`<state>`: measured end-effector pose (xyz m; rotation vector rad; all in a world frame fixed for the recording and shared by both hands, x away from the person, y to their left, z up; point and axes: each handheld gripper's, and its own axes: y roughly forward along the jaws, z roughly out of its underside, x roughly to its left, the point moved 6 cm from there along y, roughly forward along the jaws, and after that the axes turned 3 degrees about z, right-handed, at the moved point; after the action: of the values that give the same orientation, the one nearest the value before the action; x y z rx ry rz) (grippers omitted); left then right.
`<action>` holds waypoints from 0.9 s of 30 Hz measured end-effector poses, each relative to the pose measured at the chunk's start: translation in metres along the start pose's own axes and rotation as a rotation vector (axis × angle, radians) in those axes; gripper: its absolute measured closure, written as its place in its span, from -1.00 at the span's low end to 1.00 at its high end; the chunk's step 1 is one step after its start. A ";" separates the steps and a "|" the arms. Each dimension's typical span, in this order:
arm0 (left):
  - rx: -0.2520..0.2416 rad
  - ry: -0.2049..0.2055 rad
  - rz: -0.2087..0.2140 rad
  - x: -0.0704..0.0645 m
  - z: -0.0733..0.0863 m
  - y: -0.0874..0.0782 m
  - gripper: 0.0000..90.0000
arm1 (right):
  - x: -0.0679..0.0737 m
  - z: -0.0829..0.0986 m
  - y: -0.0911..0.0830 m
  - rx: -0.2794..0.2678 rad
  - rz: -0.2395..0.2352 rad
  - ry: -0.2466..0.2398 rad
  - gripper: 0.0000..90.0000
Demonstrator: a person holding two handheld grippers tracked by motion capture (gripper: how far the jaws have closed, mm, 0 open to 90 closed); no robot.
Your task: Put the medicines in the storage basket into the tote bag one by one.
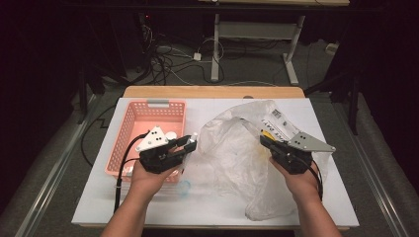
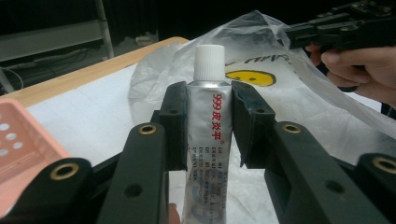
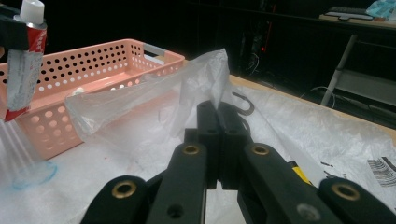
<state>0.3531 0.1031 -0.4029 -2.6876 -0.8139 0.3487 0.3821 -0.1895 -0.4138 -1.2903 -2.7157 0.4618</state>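
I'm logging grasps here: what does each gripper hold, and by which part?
The left gripper clamps a silver tube by its upper body, just below the white cap. The right gripper pinches the clear plastic bag by its upper edge.

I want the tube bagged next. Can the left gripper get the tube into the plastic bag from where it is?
Probably yes. The left gripper holds the tube right beside the plastic bag, and the right gripper pinches the bag's edge up. Nothing lies between them, though how wide the mouth gapes is unclear.

tube (image 2: pixel 208 140): silvery foil-like skin, ridged white plastic cap
bag (image 1: pixel 237 148): thin clear plastic, crinkled, glossy
basket (image 1: pixel 129 123): pink perforated plastic
surface (image 1: pixel 99 192): matt white, wooden edge
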 end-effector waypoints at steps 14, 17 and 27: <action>0.025 0.025 0.063 -0.026 0.003 0.017 0.49 | 0.002 -0.004 -0.001 -0.013 -0.004 -0.003 1.00; 0.030 0.031 0.071 -0.029 0.004 0.021 0.49 | 0.003 -0.004 0.000 -0.012 -0.007 -0.004 1.00; 0.057 0.042 0.084 -0.037 0.008 0.033 0.49 | 0.009 -0.004 0.006 -0.008 -0.020 -0.016 1.00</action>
<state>0.3372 0.0582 -0.4168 -2.6721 -0.6701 0.3283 0.3811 -0.1778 -0.4118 -1.2648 -2.7435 0.4620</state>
